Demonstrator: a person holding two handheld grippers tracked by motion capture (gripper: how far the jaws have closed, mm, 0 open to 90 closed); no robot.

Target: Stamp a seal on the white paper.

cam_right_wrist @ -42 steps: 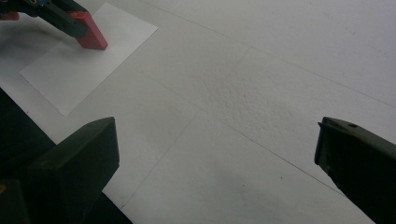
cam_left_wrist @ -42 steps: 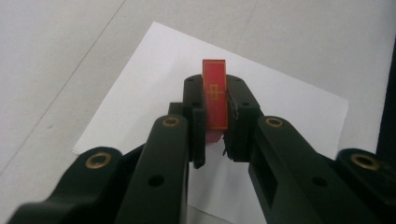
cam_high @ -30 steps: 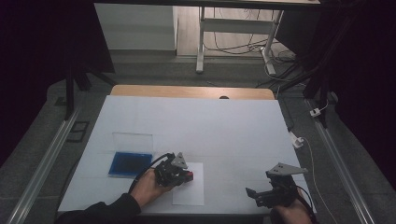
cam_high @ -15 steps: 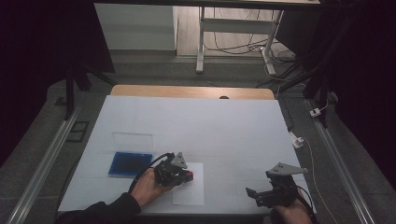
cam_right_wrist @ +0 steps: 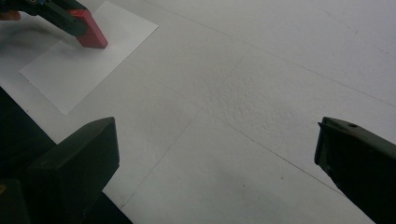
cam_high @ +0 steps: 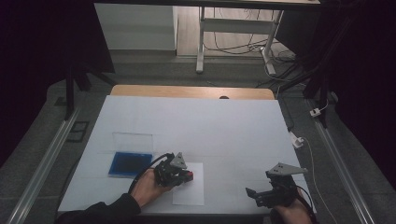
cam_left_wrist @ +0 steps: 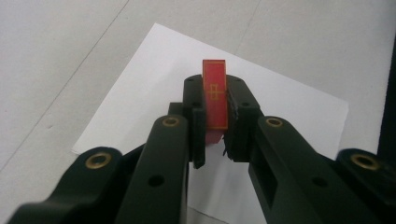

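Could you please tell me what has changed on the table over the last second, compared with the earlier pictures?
Nothing has visibly changed. The left gripper is still shut on the red block over the white sheet of paper, the right gripper still rests open near the table's front edge, and the blue case lies where it was.
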